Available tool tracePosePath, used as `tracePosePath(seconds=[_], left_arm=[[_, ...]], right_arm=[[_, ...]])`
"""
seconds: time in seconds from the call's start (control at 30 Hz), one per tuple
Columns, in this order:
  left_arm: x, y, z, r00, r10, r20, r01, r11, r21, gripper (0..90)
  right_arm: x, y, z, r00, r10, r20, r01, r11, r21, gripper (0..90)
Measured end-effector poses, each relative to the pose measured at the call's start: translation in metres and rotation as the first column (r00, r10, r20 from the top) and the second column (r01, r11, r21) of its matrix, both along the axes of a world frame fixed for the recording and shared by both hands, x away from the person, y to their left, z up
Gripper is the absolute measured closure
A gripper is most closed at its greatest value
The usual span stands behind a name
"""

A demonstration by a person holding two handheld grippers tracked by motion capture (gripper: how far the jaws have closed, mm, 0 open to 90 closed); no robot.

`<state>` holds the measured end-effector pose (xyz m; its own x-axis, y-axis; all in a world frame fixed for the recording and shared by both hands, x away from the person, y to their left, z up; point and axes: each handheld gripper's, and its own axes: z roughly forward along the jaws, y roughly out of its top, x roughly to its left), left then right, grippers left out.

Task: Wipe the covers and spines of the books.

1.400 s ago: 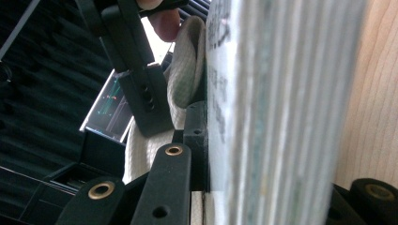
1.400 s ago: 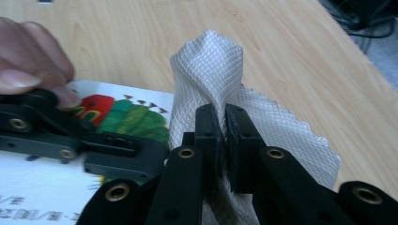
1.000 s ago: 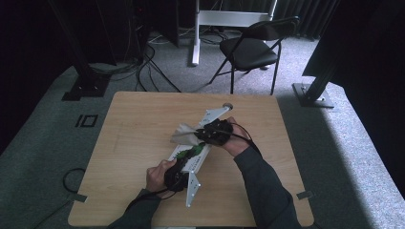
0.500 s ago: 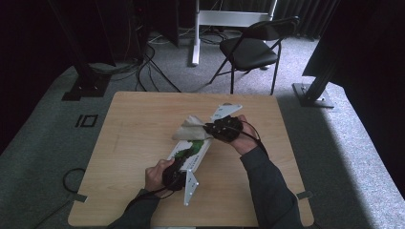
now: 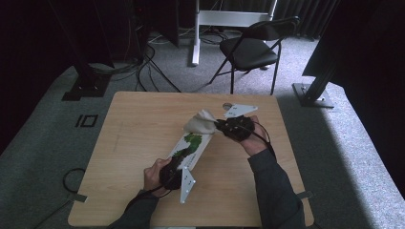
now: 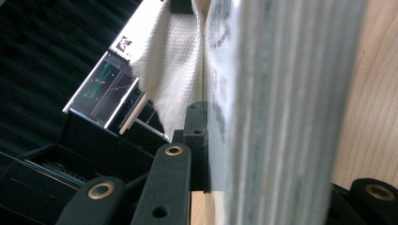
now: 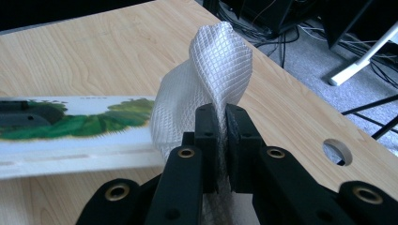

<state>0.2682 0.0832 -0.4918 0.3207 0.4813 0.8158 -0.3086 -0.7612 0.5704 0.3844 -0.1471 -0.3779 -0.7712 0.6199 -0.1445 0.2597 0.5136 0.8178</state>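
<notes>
Pulling the white cloth (image 7: 206, 79) out of the packet (image 5: 190, 145), the right gripper (image 7: 221, 123) had its jaws pinched on the mesh, while the left gripper (image 5: 171, 172) clamped the packet's near end. A hard tug risked tearing the cloth or dragging the packet across the wooden table (image 5: 138, 129); a folding chair (image 5: 253, 47) stood beyond.

Both forearms reach in from six o'clock.
The left gripper (image 5: 171, 172) is clamped, aimed toward one o'clock; the right gripper (image 5: 220, 127), at its one o'clock, points to nine with jaws pinched together.
</notes>
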Motion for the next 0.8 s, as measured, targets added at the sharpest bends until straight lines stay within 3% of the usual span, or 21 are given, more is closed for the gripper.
tracePosePath(seconds=[0.8], left_arm=[[0.004,0.009,0.001,0.9992,0.019,-0.035,-0.021,0.9983,-0.054,77.9]], right_arm=[[0.004,-0.039,-0.017,0.9922,-0.123,-0.022,0.123,0.992,0.039,84.3]])
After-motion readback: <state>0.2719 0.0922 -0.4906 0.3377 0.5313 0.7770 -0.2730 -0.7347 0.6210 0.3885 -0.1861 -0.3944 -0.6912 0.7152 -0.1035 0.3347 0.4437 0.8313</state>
